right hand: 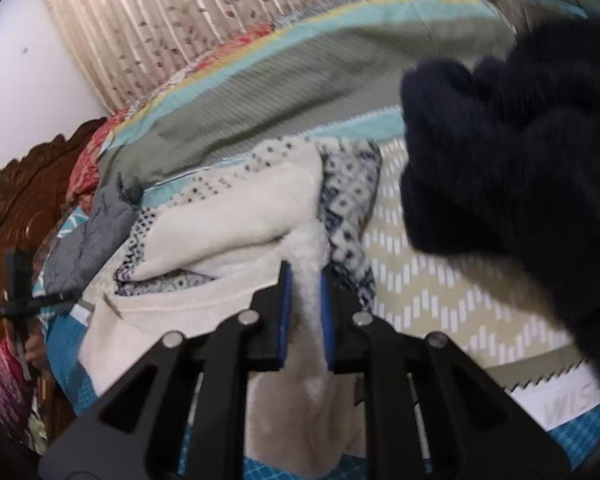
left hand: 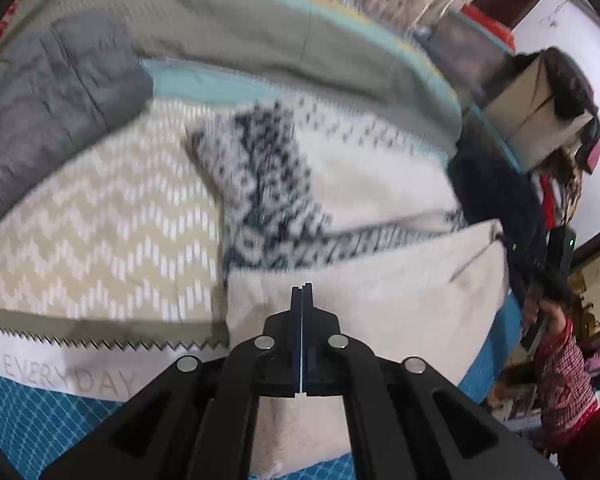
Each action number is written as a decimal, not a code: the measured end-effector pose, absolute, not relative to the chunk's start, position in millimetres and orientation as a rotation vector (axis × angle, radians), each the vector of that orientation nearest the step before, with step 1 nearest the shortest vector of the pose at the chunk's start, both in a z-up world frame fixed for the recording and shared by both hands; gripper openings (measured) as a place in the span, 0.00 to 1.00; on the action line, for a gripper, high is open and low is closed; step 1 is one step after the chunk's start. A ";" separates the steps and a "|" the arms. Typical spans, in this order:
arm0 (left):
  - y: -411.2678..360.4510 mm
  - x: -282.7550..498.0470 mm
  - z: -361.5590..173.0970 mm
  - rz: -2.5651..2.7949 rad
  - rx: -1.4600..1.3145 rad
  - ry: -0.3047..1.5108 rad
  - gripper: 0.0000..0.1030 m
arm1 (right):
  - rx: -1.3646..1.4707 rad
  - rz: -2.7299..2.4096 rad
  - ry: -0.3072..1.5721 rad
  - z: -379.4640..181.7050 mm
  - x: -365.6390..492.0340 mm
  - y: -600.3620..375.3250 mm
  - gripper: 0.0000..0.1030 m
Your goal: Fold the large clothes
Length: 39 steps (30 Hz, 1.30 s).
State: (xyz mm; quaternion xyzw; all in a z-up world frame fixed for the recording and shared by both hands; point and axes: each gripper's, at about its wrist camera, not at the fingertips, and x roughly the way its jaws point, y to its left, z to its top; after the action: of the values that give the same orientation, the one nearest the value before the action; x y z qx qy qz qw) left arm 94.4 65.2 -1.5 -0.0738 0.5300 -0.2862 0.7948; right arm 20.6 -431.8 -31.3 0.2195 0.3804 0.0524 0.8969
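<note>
Cream fleece garment [left hand: 380, 184] spread on the patterned bedspread [left hand: 100, 232], near hem pinched thin in the left gripper [left hand: 302, 292], thicker fold clamped in the right gripper [right hand: 304, 280]. Risk: shallow left bite slipping; uneven lift skewing the fold.

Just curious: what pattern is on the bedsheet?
Beige with white zigzags, clearest from the left wrist.

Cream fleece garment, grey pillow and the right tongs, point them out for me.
Cream fleece garment [left hand: 380, 296], left wrist view, on its plain fleece lining.
Grey pillow [left hand: 48, 112], left wrist view, on its quilted top.
Right tongs [right hand: 306, 280], right wrist view, between the tips, pinching a fleece fold.
</note>
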 end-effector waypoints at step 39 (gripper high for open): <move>69.1 74.5 -59.9 -0.648 -0.113 0.942 0.55 | 0.589 0.141 0.842 -56.2 20.9 -426.6 0.13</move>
State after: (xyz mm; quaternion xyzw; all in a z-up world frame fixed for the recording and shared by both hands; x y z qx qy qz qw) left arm 74.5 69.1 -59.9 -0.0536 0.4456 -0.3063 0.8395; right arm 20.9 -426.6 -56.2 0.2816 0.4022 0.0675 0.8685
